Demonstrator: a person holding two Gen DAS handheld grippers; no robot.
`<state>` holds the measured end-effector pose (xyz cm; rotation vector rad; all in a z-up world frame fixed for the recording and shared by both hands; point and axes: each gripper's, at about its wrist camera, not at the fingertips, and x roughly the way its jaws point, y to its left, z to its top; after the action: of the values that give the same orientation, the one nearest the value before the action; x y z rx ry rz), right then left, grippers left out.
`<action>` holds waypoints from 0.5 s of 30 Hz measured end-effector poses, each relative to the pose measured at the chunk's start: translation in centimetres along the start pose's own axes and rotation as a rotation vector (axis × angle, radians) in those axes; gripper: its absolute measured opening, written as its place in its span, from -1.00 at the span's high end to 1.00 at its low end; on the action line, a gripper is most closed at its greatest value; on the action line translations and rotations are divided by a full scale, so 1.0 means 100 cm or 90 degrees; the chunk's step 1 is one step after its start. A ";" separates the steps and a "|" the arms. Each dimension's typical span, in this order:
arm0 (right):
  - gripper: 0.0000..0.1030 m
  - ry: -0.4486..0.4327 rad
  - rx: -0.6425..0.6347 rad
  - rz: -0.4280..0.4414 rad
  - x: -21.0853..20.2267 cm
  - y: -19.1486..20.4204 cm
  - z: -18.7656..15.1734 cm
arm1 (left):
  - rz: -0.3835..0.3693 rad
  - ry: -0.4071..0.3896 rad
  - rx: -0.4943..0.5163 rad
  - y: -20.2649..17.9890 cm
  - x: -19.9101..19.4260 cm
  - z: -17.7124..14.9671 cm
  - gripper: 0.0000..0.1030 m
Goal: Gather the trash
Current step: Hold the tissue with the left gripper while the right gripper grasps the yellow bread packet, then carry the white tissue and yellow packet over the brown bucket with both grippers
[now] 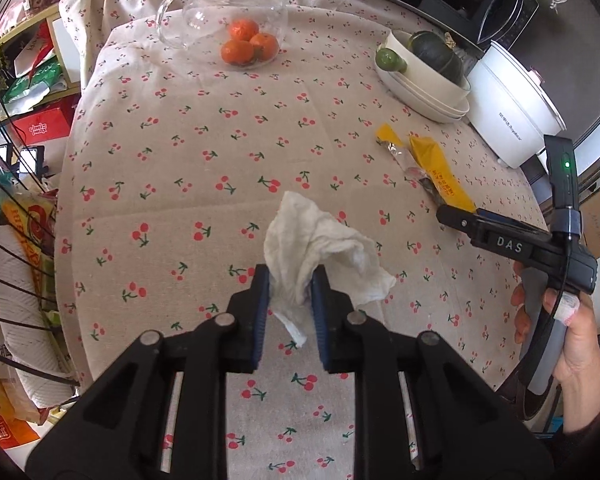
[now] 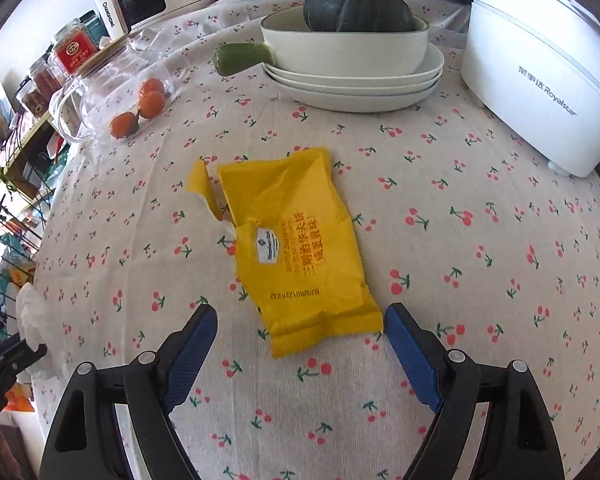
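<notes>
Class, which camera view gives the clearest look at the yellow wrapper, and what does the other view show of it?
The right wrist view: the yellow wrapper lies flat and central, torn corner and print visible, just ahead of the open right tongs. The left wrist view shows it small, foreshortened, far right.

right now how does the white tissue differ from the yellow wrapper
The white tissue is crumpled and soft, pinched in the shut left claw; the yellow wrapper lies fairly flat on the tablecloth, ungripped between the fingers of the open right claw. The tissue is plain; the wrapper is printed with orange text and torn at its far end. Both look like trash.
</notes>
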<state>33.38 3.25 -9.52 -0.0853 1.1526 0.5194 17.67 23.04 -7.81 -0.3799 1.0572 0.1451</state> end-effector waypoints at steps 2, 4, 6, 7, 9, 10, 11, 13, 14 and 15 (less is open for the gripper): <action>-0.72 -0.009 -0.003 -0.010 0.005 0.002 0.008 | -0.004 -0.005 -0.005 0.001 -0.003 0.002 0.56; -0.71 -0.011 -0.018 -0.024 0.010 0.009 0.012 | -0.007 -0.007 -0.008 0.002 -0.004 0.003 0.56; -0.59 -0.011 -0.049 -0.036 0.012 0.018 0.011 | -0.011 -0.008 -0.009 0.001 -0.004 0.005 0.56; -0.26 -0.003 -0.064 -0.023 0.014 0.022 0.009 | -0.008 -0.009 -0.005 -0.001 -0.004 0.005 0.56; -0.11 0.007 -0.098 -0.020 0.015 0.032 0.004 | 0.012 -0.017 0.021 -0.007 -0.005 0.003 0.56; -0.08 0.012 -0.114 -0.022 0.014 0.035 0.001 | 0.019 -0.019 0.031 -0.009 -0.006 0.002 0.56; -0.07 0.021 -0.123 -0.011 0.012 0.037 -0.002 | 0.019 -0.020 0.036 -0.009 -0.007 0.001 0.56; -0.06 0.024 -0.130 -0.001 0.003 0.036 -0.008 | 0.014 -0.019 0.035 -0.009 -0.009 -0.001 0.56; -0.06 0.019 -0.133 -0.002 -0.001 0.035 -0.011 | 0.013 -0.018 0.036 -0.009 -0.010 -0.003 0.56; -0.06 0.017 -0.131 0.000 -0.007 0.032 -0.014 | 0.011 -0.017 0.037 -0.009 -0.011 -0.004 0.56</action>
<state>30.60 5.36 -8.88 -0.2707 1.1216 0.6381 17.04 22.09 -6.81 -0.3158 1.0362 0.1346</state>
